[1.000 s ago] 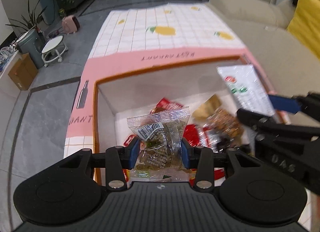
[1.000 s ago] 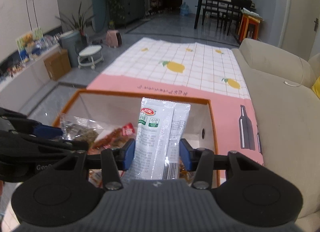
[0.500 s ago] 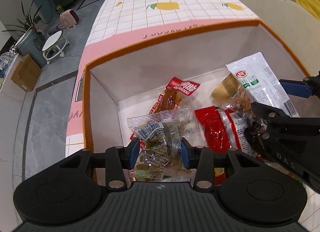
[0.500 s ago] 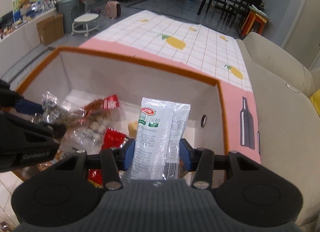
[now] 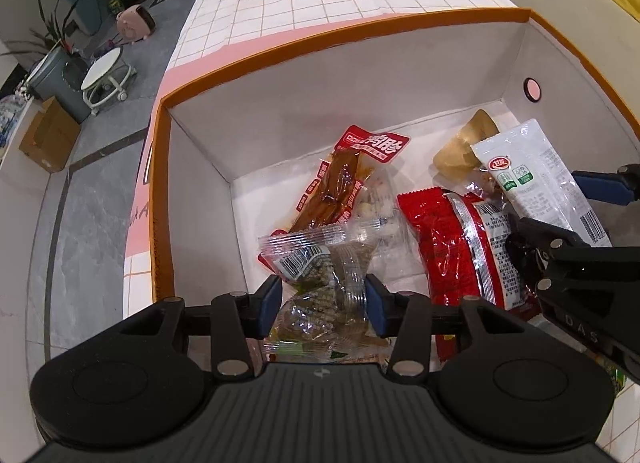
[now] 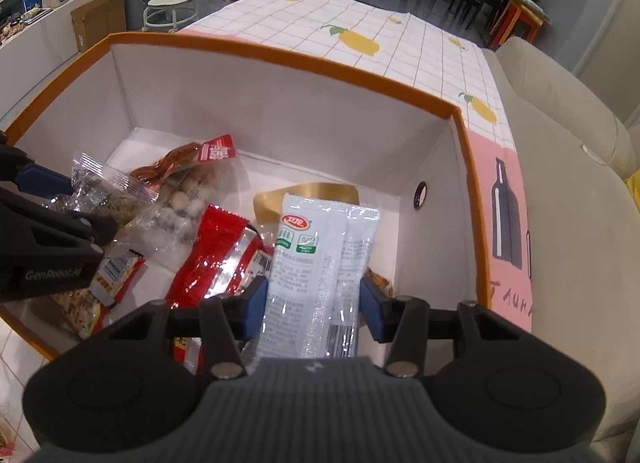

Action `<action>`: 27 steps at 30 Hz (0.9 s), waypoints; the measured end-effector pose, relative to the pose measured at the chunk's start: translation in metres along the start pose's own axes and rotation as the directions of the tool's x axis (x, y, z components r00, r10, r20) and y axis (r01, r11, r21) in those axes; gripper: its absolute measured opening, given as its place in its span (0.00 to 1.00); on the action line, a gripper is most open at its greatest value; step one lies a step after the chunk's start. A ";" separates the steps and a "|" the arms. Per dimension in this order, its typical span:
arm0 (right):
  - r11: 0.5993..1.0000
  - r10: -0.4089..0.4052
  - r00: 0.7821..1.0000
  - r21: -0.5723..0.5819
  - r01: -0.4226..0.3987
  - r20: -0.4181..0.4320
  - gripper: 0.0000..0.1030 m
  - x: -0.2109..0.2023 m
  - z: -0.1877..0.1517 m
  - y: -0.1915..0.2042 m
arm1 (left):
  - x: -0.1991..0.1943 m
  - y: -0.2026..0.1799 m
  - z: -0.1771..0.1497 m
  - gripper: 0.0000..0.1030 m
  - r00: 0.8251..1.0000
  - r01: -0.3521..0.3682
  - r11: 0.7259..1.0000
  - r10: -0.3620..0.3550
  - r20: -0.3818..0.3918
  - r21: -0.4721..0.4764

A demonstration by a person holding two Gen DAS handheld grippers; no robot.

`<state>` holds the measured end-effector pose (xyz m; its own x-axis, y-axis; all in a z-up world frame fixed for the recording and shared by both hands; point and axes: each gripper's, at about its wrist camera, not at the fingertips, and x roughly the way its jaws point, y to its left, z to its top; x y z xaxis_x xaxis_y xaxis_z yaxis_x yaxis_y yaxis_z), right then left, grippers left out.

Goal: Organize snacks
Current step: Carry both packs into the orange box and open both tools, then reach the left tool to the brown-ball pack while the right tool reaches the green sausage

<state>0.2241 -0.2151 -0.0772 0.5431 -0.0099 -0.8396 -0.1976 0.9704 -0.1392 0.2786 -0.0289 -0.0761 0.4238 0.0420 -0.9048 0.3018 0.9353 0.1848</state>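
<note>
Checked tablecloth (image 5: 340, 3) with lemon prints covers the table, and an orange-rimmed white box (image 5: 340, 103) stands on it.

The left gripper (image 5: 323, 299) points down into the box. Between its blue pads stands a clear packet (image 5: 320, 279) of greenish-brown contents with a barcode. Its jaws have just been opening, and whether the pads press on the packet cannot be told.

The right gripper (image 6: 312, 303) pinches a white packet (image 6: 316, 263) with a red and green label, upright, over the box's right part.

Box floor contents:
- Ahead of the left gripper: a brown-stick packet (image 5: 340, 183) with a red header.
- Between the two grippers: a red foil packet (image 5: 448, 239).
- Beyond the white packet: a gold pouch (image 5: 460, 147).
- Left of the right gripper: a clear bag of pale balls (image 6: 188, 203).

A beige sofa (image 6: 568, 183) lies right of the table.
</note>
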 end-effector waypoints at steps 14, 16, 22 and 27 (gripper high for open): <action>1.000 0.015 0.998 0.010 -0.016 0.058 0.58 -0.034 -0.001 -0.002 | -0.045 -0.001 -0.005 0.73 0.994 -0.003 0.999 0.008 0.114 -0.043; 1.000 0.015 0.997 0.021 -0.017 0.075 0.58 -0.043 -0.004 -0.004 | -0.054 -0.001 -0.011 0.73 0.991 0.010 0.998 -0.001 0.131 -0.066; 0.994 0.033 0.990 0.096 -0.047 0.140 0.61 -0.079 -0.022 -0.012 | -0.090 0.003 -0.033 0.73 0.980 0.041 0.988 -0.012 0.197 -0.148; 0.986 0.053 0.984 0.148 -0.079 0.171 0.61 -0.105 -0.048 -0.016 | -0.118 -0.003 -0.060 0.73 0.971 0.065 0.984 -0.024 0.236 -0.168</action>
<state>0.1317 -0.2414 -0.0120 0.6634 0.0835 -0.7436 -0.1170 0.9931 0.0072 0.1761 -0.0160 0.0073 0.6060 -0.0646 -0.7928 0.1811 0.9817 0.0585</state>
